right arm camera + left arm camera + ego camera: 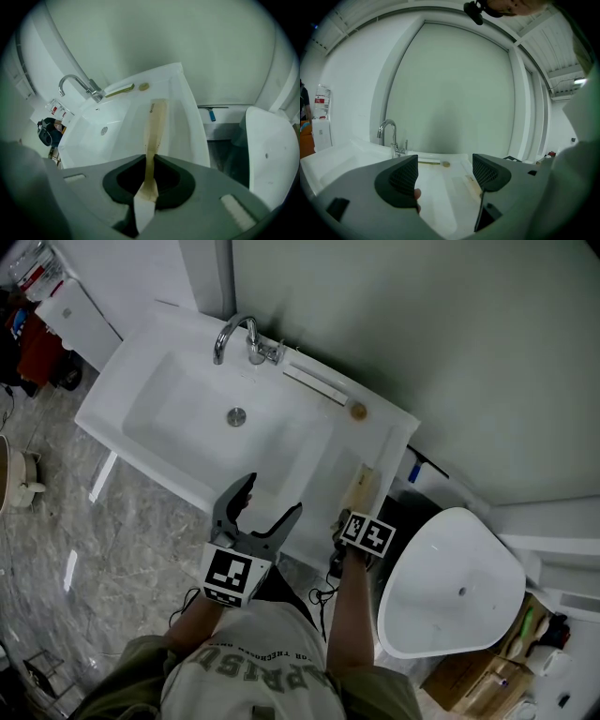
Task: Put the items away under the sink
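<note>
Plainly, the right tongs [149,180] are clamped on the near end of a flat tan strip [155,123] whose far part lies along the sink's right ledge [183,117]; the left tongs [445,172] stand wide apart, empty, above the basin [202,427]. Pinched so thinly at one tip, the strip could likely bend, swivel or slide free when lifted. What the strip is I cannot tell, its print is too small, and the space under the sink shows in no view.

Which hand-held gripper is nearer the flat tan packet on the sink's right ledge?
Right. The right hand-held gripper is shut on the packet; the left hand-held gripper hangs open above the basin, apart from it.
</note>
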Tool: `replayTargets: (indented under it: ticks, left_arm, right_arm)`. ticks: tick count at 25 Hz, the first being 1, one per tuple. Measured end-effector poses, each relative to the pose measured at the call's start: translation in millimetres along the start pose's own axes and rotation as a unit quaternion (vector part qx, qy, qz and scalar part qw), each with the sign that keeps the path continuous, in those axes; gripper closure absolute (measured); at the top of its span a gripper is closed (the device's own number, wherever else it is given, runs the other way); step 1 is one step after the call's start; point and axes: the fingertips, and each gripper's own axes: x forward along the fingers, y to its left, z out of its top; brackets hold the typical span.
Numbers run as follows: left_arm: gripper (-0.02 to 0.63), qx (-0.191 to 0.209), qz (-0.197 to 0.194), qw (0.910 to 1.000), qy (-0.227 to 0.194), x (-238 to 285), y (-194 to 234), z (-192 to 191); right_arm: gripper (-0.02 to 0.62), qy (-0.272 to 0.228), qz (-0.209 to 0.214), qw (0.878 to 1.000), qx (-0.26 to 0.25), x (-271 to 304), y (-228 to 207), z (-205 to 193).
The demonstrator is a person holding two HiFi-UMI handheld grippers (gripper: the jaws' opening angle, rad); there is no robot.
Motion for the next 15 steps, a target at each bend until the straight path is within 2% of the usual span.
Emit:
replayTargets:
  ticks: [9, 15]
  left_arm:
    - [0.258, 0.003, -0.003, 1.0000, -0.005, -44, 18, -7]
    - [0.258, 0.003, -0.015, 0.9999, -0.005, -98, 41, -19]
  right_arm:
    - [0.554, -0.051, 0.018, 0.999, 0.002, -38, 35, -9]
    - [0.554, -0.082, 0.019, 0.996, 0.009, -69, 76, -43]
